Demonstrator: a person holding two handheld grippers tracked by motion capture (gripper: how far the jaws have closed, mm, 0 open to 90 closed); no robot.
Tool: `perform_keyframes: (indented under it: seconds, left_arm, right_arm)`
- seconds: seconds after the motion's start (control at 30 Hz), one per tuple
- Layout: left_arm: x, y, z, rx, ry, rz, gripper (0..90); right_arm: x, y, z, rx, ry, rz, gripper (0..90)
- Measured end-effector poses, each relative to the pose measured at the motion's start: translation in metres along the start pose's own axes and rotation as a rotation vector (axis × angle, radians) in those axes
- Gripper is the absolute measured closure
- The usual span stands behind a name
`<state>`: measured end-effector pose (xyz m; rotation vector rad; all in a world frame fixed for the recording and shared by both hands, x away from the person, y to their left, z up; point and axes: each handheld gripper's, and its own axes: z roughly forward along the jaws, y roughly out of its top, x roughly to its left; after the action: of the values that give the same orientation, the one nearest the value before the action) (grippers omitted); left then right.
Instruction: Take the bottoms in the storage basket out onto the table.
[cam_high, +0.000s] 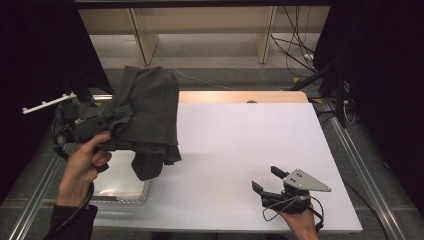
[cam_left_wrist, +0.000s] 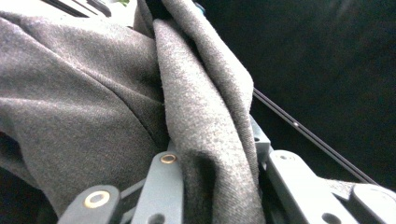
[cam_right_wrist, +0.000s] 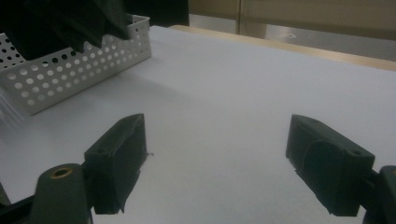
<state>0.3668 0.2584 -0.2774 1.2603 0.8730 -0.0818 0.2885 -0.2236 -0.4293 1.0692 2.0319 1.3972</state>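
A dark grey cloth (cam_high: 146, 115) hangs in the air at the left of the table, bunched and draping down. My left gripper (cam_high: 121, 113) is shut on its upper fold. In the left gripper view the grey cloth (cam_left_wrist: 93, 116) is pinched between the jaws of the left gripper (cam_left_wrist: 215, 161). The cloth's lower end dangles above a white perforated basket (cam_high: 120, 189). My right gripper (cam_high: 266, 180) rests low near the table's front right, open, with nothing between its jaws. In the right gripper view the right gripper (cam_right_wrist: 217, 158) faces the bare white tabletop, with the basket (cam_right_wrist: 70, 74) and the dark cloth (cam_right_wrist: 79, 18) at the far left.
The white tabletop (cam_high: 240, 145) stretches between the two grippers. Wooden shelving (cam_high: 200, 30) stands behind the table, with cables (cam_high: 300, 50) on the floor at the back right. A white bar (cam_high: 47, 102) sticks out at the far left.
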Motion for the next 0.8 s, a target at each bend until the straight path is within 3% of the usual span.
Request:
perform_keyframes:
  seconds: [0.37, 0.57, 0.63, 0.8]
  left_arm:
    - [-0.018, -0.015, 0.059, 0.079, -0.075, -0.016, 75.1]
    - [-0.023, -0.021, 0.075, 0.106, -0.123, -0.023, 75.2]
    - [-0.024, -0.023, 0.08, 0.123, -0.11, -0.01, 75.1]
    - [-0.02, -0.033, 0.094, 0.16, -0.074, -0.02, 75.1]
  right_arm:
    - [-0.005, 0.0, -0.002, -0.007, -0.017, 0.011, 21.3]
    - [-0.006, 0.001, -0.003, -0.011, -0.021, 0.01, 21.3]
    - [-0.007, 0.001, -0.004, -0.013, -0.022, 0.015, 21.4]
    - [-0.007, 0.001, -0.004, -0.013, -0.026, 0.015, 21.3]
